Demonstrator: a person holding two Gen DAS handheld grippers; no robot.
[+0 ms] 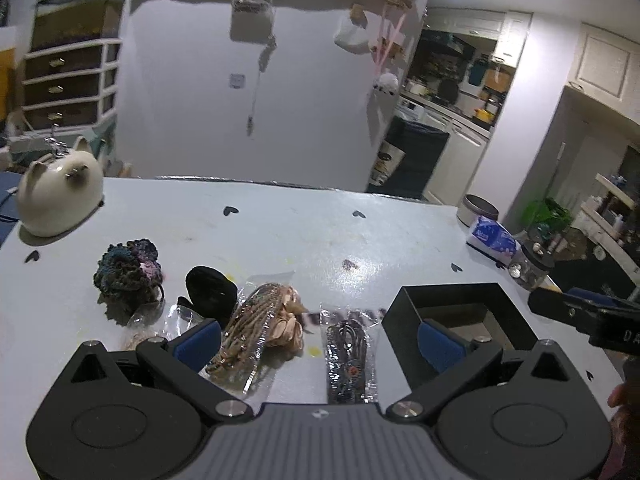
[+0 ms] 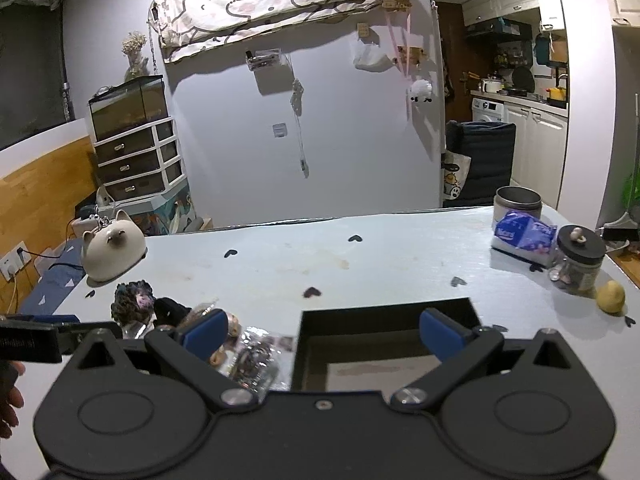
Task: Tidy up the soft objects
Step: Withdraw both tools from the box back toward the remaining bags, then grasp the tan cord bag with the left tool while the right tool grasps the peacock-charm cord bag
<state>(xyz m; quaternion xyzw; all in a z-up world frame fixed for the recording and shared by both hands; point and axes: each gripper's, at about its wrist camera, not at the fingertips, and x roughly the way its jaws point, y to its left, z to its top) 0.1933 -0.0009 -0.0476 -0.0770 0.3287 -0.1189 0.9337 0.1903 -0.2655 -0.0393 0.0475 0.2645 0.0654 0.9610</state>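
Tongs first: left tongs [image 1: 320,340] spread wide, nothing between the blue pads, hovering low over the near edge of the worktop [image 1: 300,232]. Right tongs [image 2: 322,338] likewise spread and empty, held w/ the black box [image 2: 384,344] straight ahead, its open top partly between the fingers.

Soft items lie in a loose row just ahead of the left tongs. Right in front, between the pads: a clear bag of braided cords w/ a peach scrunchie [image 1: 276,320], and beside it toward the box a smaller clear packet of dark hair ties [image 1: 348,352]. Further out to the left: a black pad-like piece [image 1: 210,290], then a dark crocheted scrunchie [image 1: 128,272]. Box sits at the right end of the row, empty as far as I can see, so prob. the collection bin; items lined up next to it for short carries.

Pose: both tools held level, pointing the same way across the worktop, side by side; the right tool's tip shows at the right edge of the left view, and a bit of hand [image 2: 10,400] shows at the left edge of the right view.

Judgement: sorting not yet begun; left looks set for the bagged cords, right waits at the box. Crinkly plastic may slip, so pinch the bulk, not the film.

Far off: cat-shaped ceramic [image 1: 60,196], tissue pack [image 2: 524,234], jar [image 2: 578,260].
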